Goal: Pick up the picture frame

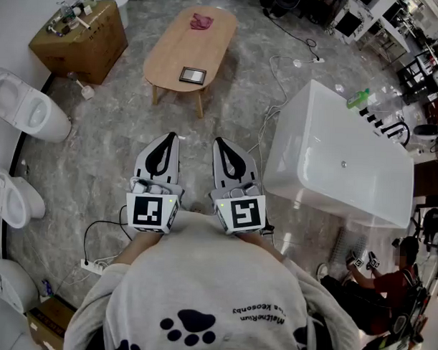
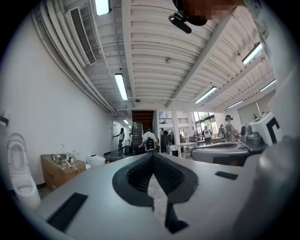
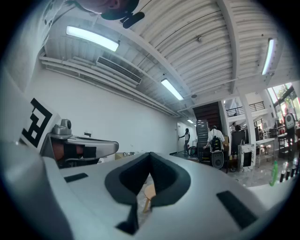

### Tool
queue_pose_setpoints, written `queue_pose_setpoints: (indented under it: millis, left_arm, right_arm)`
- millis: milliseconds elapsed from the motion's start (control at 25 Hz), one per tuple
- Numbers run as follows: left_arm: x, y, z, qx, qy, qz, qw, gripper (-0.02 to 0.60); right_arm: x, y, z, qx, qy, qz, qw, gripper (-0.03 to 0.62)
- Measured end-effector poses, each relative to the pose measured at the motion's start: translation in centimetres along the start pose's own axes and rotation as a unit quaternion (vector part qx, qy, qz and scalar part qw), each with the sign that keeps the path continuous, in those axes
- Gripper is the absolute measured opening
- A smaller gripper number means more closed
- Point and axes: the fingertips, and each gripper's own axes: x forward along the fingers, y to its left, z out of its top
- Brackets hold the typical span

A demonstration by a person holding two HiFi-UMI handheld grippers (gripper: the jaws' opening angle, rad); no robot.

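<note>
An oval wooden desk [image 1: 173,54] stood on a grey marbled floor [image 1: 98,145]. Left of the desk sat a cardboard box [image 1: 84,40], and farther left, along the white wall [image 1: 16,20], were white toilets [image 1: 28,106]. Right of the desk lay a white bathtub [image 1: 341,160], with cables [image 1: 291,60] trailing between. Overhead, strip lights [image 2: 121,86] lit a ribbed white ceiling [image 2: 159,42].

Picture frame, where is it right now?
In the head view the picture frame lies flat near the near end of the oval table, top centre. A pink cloth sits at the table's far end.
</note>
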Motion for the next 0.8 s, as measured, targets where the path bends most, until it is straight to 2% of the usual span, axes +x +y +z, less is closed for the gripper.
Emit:
queue_pose_setpoints:
  millis: [440, 800]
  left_arm:
    - [0.8, 0.7, -0.1, -0.001, -0.001, 0.003, 1.0000, 0.008]
    - [4.3, 3.1, -0.7, -0.013, -0.005, -0.004, 0.9999, 0.008]
  right_arm:
    - [0.4, -1.5, -0.4, 0.016, -0.004, -0.020, 1.000, 0.008]
    - [3.7, -3.5, -0.8, 0.026, -0.005, -0.031, 0.999, 0.008]
